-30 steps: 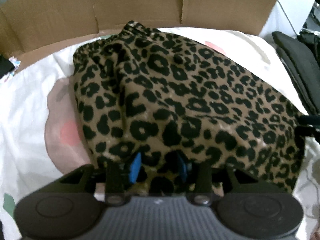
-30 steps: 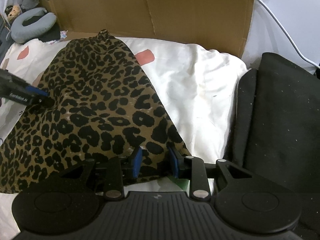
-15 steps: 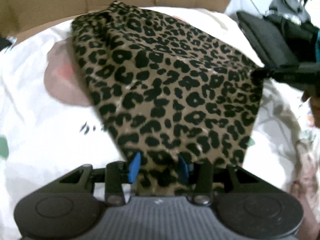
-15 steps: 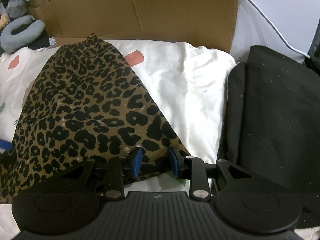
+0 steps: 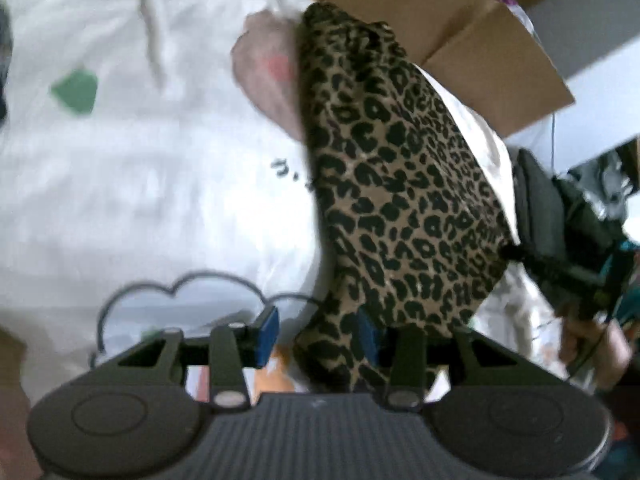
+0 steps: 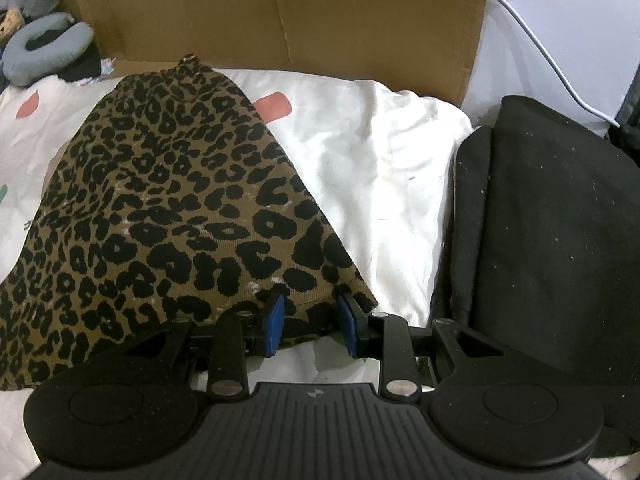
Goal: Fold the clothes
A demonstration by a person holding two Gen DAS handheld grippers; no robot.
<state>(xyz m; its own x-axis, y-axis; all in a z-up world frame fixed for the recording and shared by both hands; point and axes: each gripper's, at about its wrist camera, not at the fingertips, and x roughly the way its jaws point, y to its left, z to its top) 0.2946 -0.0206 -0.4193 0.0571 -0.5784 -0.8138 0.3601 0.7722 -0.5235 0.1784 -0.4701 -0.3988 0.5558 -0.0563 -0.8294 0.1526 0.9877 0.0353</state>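
A leopard-print garment (image 5: pixel 400 184) lies spread on a white printed sheet (image 5: pixel 120 208). My left gripper (image 5: pixel 318 338) holds its near corner. The cloth is bunched against the right pad, and a sliver of sheet shows beside the left pad. In the right wrist view the garment (image 6: pixel 168 208) fans out to the left, and its right corner sits between the blue pads of my right gripper (image 6: pixel 310 320). The left wrist view also shows the right gripper (image 5: pixel 520 256) pinching that corner, with a hand (image 5: pixel 592 344) behind it.
A cardboard wall (image 6: pixel 280 12) stands along the far edge of the sheet (image 6: pixel 380 152). Dark folded fabric (image 6: pixel 552 240) lies to the right of it. At the far left rests a grey neck pillow (image 6: pixel 44 48). A white cable (image 6: pixel 540 52) runs at the back right.
The left gripper has swung left and turned, dragging its corner, so the garment stretched out and now sits right of centre in its view. The right gripper has hardly moved.
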